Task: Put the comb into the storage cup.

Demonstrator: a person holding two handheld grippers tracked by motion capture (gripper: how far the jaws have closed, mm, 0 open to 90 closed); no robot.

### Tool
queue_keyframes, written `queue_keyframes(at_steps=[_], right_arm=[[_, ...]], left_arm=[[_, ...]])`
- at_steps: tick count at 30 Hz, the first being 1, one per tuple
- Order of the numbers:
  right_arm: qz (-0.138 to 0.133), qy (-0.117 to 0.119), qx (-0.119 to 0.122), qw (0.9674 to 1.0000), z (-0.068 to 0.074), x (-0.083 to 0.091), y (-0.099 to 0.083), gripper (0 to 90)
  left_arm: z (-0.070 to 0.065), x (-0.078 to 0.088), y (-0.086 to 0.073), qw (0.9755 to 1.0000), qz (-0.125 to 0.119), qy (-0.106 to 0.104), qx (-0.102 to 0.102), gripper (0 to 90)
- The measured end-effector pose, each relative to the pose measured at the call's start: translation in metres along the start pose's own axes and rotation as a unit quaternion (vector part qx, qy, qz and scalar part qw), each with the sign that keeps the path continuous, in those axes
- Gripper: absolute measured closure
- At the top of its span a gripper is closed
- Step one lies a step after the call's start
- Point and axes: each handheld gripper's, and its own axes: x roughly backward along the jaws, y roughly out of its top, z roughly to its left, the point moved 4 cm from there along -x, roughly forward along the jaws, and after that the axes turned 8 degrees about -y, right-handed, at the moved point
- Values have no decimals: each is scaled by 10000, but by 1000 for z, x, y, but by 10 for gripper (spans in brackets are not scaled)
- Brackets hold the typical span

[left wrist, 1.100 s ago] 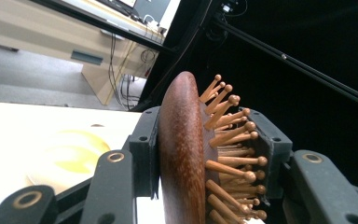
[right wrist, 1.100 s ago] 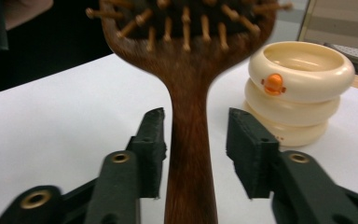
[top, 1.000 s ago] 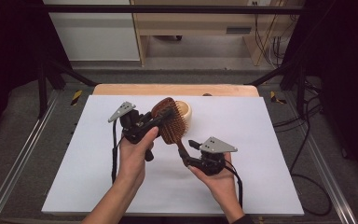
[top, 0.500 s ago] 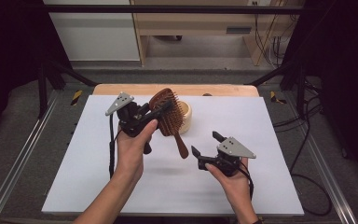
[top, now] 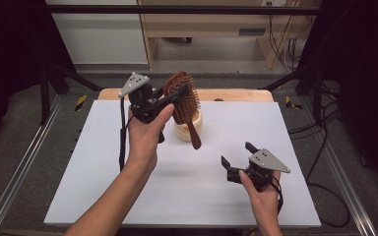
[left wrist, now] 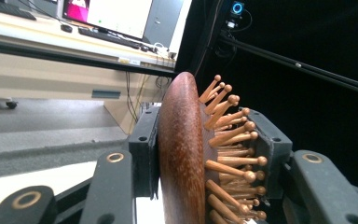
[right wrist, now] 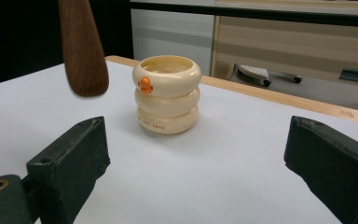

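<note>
- The room is dark at both sides, with pale cabinets and cables behind; in the middle stands a counter (top: 103, 196) covered by a white sheet, and a wooden strip shows along its far edge.
- The left hand-held gripper (top: 170, 101) is raised above the far middle of the counter. Its jaws are pinching the head of a reddish-brown wooden hairbrush with round-tipped wooden pins (top: 184, 101); in the left gripper view one pad lies on the smooth back (left wrist: 179, 154) and the other presses on the pins.
- The brush handle points down and toward the near edge. Its end hangs just in front of a cream-coloured holder made like three stacked rings, with a small orange mark (top: 187, 130), which stands near the far edge.
- The right hand-held gripper (top: 236, 157) is near the right near corner, well apart from the holder. Its jaws have just been opening and now stand spread, with nothing between them; the right gripper view looks at the holder (right wrist: 168, 95).
- Risks, as I judge them:
  - The handle is not over the opening of the holder, so lowering now may hit the rim and tip the light holder.
  - The pins bend under the pad, so the brush may turn in the grip.
  - If the right hand-held gripper comes to steady the holder, it may push it away.
</note>
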Motion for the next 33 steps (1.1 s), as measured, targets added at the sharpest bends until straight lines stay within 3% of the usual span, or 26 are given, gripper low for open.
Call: queue_keyframes(at_steps=[5,7,11,17,23,26,31,33], right_arm=[[153,-75,65,9998,-4,4,-9,57],[139,-84,-20,9999,-6,6,-11,54],[152,-98,50,9998,-6,5,-12,50],[269,-98,389,9988,-4,0,-16,49],[266,-25,176,9995,-6,-4,-19,47],[282,-23,221,9994,-2,-6,-19,49],[265,31,328,9991,2,-6,-19,48],[240,46,330,9992,2,-6,-19,48]], left_arm=[[2,-12,13,9998,10,186,-103,522],[5,-16,18,9996,-6,236,-165,522],[15,-19,26,9994,-101,292,-179,521],[33,-25,34,9987,-274,353,-245,521],[46,-41,33,9980,-215,379,-450,521],[51,-49,31,9975,-213,413,-537,521],[59,-56,29,9976,-268,447,-448,521],[60,-58,29,9971,-282,484,-523,521]])
